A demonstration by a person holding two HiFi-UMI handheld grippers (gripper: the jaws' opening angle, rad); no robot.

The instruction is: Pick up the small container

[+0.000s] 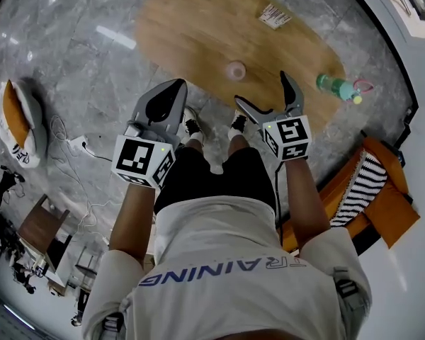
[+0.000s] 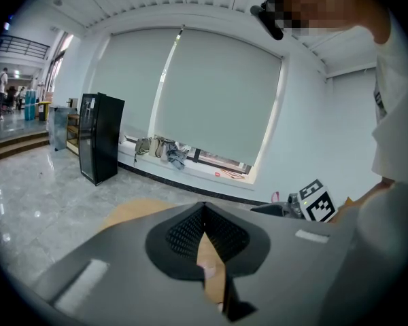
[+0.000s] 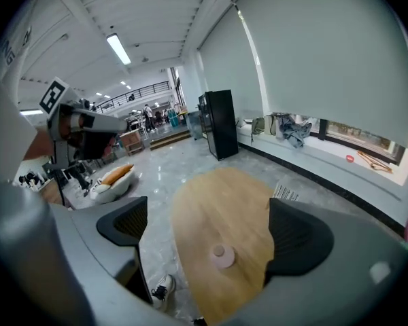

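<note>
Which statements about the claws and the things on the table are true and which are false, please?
1. The right claw is open and empty. True.
2. The left claw is open wide. False: its jaws are together.
3. The container lies on the floor. False: it stands on the table, near the edge closest to the person.
4. A green bottle is on the table. True.

This looks like a big office hall. It has a shiny stone floor [image 1: 78,62], tall window blinds [image 2: 211,100] and long ceiling lights [image 3: 119,48].
</note>
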